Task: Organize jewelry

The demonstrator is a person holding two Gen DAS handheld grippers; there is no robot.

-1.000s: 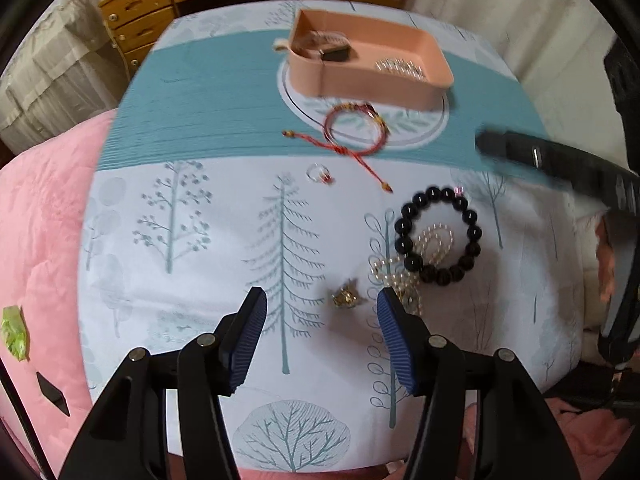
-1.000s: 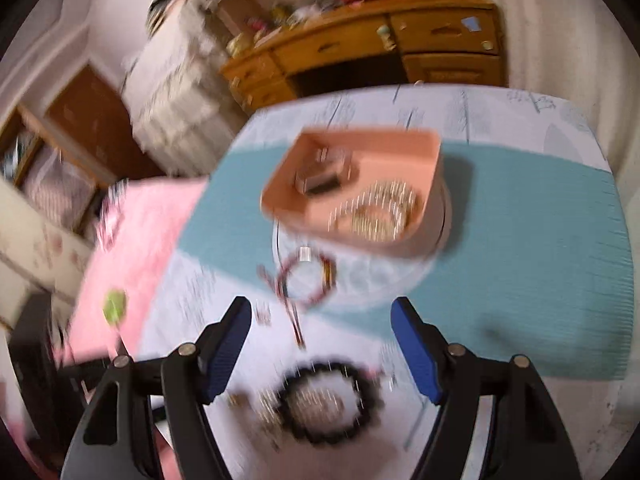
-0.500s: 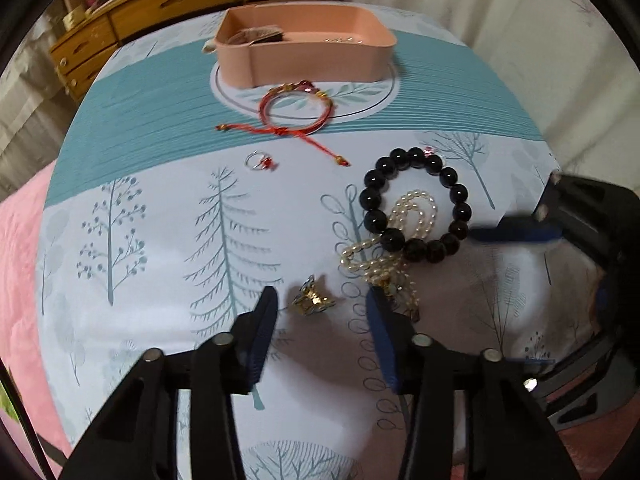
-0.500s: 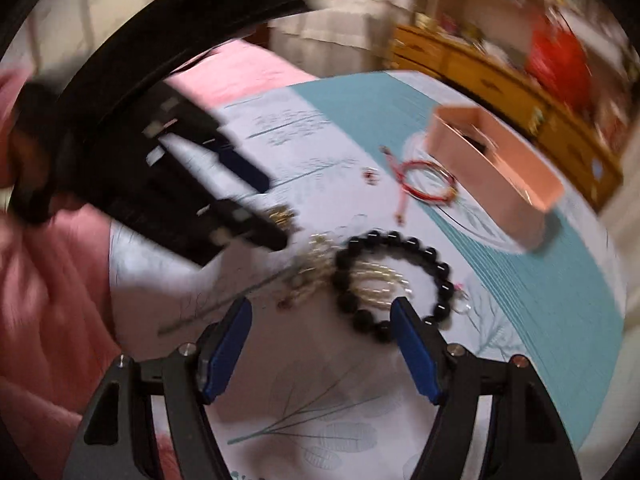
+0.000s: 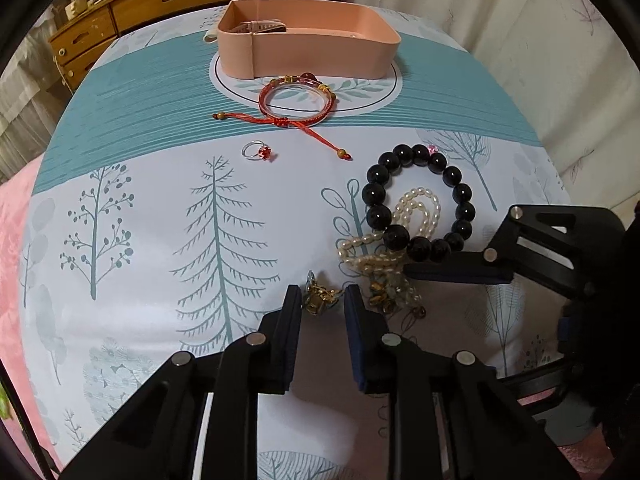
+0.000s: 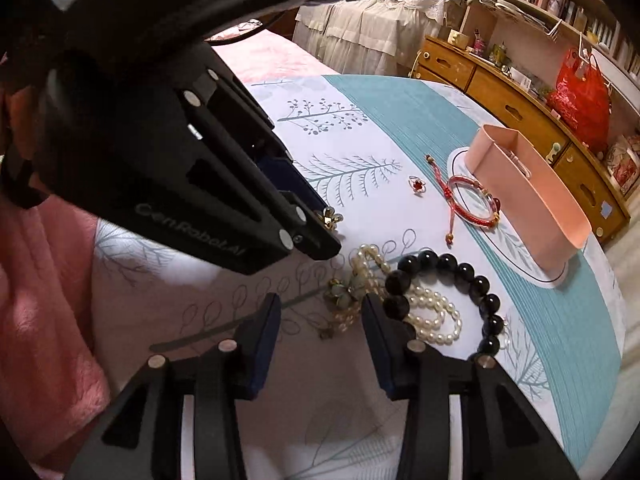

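Small gold ornament: a little gold-coloured metal trinket [image 5: 320,298] lies on the cloth between the left gripper's two pads; whether the pads touch it cannot be told.
Left gripper: black frame with dark blue pads [image 5: 322,300], jaws drawn narrow around the ornament, fingertips low at the cloth.
Pearl strand: a loose string of small cream pearls [image 5: 416,210] with a gold and pale green flower clasp, just right of the left gripper and directly ahead of the right gripper [image 6: 318,312].
Right gripper: same black and blue build, jaws moderately wide with nothing between them; the clasp and tangled pearl end sit just beyond the gap.
Black bead bracelet: a ring of large glossy black round beads [image 5: 374,192] lying over the pearl strand, ahead and right of the left gripper; its near beads are close beside the right gripper's right-hand pad.
Ring: a thin silver ring with a red stone [image 5: 258,151], well ahead of the left gripper.
Red cord bracelet: woven red string with gold beads [image 5: 298,98], farther ahead, just before the tray.
Tray: a pink rectangular plastic box [image 5: 316,54], farthest ahead.
Surface: white cloth printed with grey-green trees and a teal band [image 5: 140,208].
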